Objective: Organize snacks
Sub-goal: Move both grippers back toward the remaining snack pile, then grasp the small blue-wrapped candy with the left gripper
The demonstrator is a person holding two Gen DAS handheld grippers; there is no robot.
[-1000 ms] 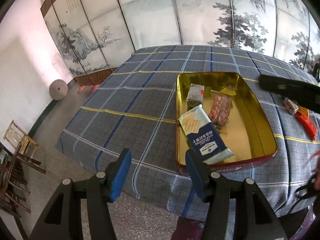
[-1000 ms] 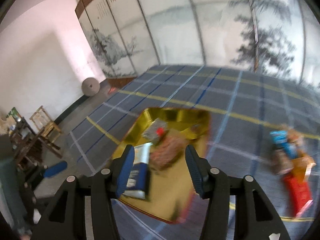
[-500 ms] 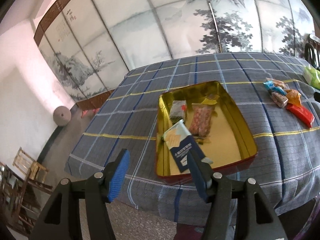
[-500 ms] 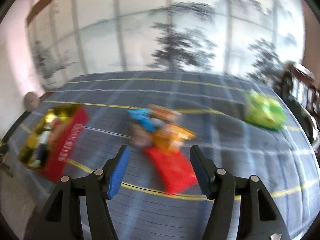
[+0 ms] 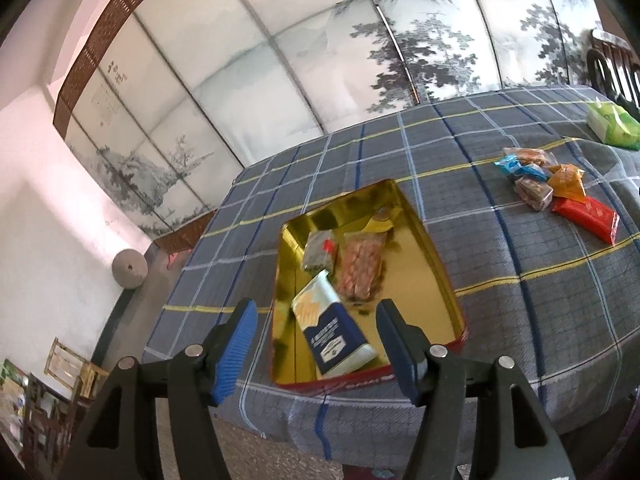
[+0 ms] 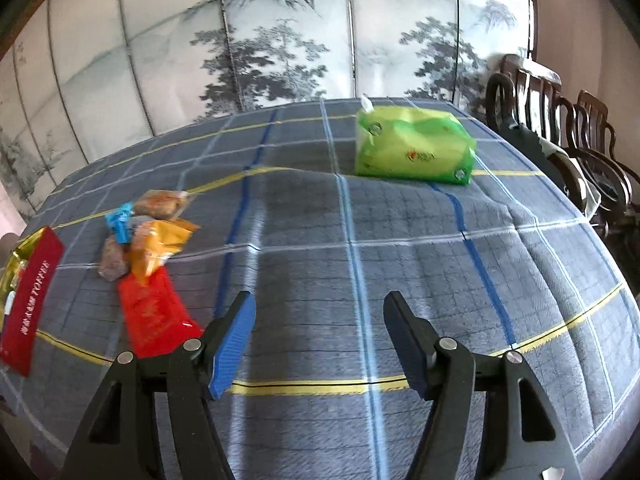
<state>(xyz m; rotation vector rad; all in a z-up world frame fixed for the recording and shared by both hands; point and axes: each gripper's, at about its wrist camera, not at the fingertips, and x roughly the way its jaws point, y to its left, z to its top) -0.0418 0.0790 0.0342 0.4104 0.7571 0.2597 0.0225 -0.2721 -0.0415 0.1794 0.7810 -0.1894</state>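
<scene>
Hovering off the near edge of the worktop [image 5: 520,320], the left gripper [image 5: 314,346] stood wide open and held nothing. Just beyond its fingers lay a gold tin [image 5: 434,264] with a red rim, holding a blue and white packet [image 5: 334,332], a bag of nuts [image 5: 360,268] and a small dark packet [image 5: 318,256]. The right gripper [image 6: 320,340] was wide open too, empty, above the checked cloth [image 6: 400,260]. To its left lay a red packet [image 6: 154,316], with an orange packet [image 6: 160,248], a blue candy [image 6: 119,222] and brown sweets [image 6: 113,262] crowded just behind it. Farther back, well apart, sat a green tissue pack [image 6: 414,146].
</scene>
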